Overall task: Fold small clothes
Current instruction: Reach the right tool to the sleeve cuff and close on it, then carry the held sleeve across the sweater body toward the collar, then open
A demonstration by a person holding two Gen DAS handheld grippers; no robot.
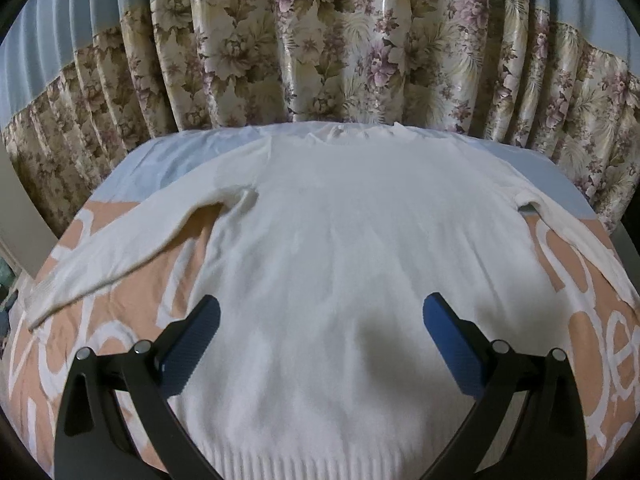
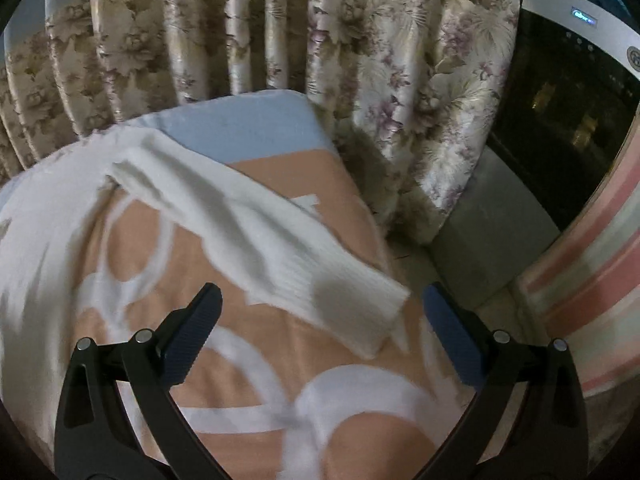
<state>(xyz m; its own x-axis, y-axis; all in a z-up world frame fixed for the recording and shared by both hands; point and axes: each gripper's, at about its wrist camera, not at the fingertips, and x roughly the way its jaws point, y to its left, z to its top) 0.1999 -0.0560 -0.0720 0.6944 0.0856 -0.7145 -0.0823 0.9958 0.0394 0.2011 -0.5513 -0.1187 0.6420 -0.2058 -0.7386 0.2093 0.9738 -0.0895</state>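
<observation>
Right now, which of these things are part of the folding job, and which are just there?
Part of the job:
white sweater
its right sleeve
left tongs, open
right tongs, open

Just there:
peach-and-white blanket underneath
floral curtain
dark-windowed appliance

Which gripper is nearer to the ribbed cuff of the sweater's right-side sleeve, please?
Right. The right gripper hangs open just short of the sleeve cuff; the left gripper hangs open over the sweater's lower body.
</observation>
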